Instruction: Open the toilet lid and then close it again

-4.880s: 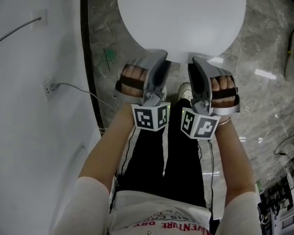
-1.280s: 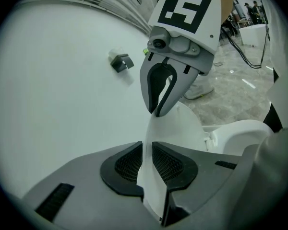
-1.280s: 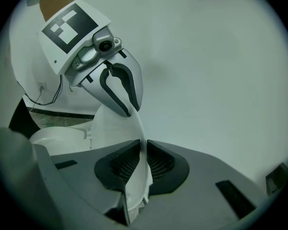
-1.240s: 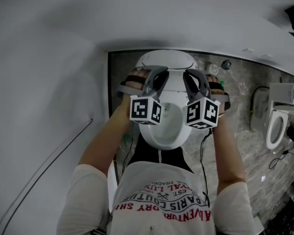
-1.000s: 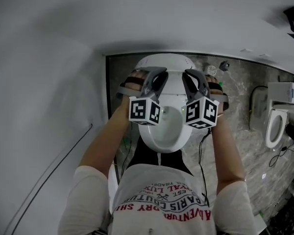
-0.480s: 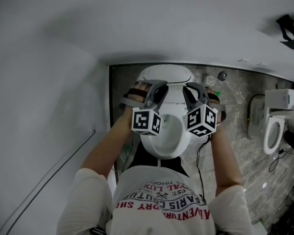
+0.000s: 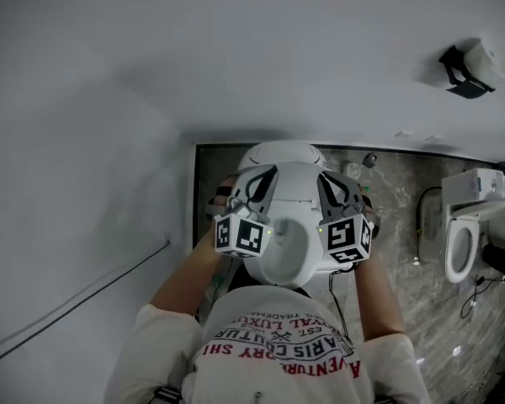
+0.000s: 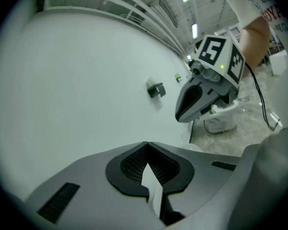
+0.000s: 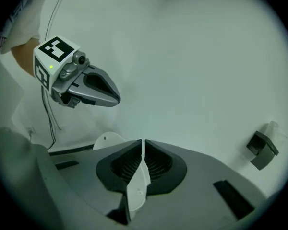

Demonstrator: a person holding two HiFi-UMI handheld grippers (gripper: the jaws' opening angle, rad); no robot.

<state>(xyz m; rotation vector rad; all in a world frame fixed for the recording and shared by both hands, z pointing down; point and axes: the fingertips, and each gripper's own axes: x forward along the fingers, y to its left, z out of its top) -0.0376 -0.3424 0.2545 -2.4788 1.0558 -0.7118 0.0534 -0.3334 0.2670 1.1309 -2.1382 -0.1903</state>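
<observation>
Nearby, raised toilet lid [image 7: 282,151]; second toilet [image 7: 459,242]; wall cable [image 7: 76,305]; bracket [image 7: 465,71]

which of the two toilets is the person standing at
The middle toilet, straight ahead of the person, beside the left wall; the other toilet stands apart at the right edge.

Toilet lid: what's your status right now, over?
Left gripper just closed, empty; right gripper shut, empty. Toilet lid standing up, bowl exposed; closing not yet done. Nothing seen blocking the lid.
</observation>
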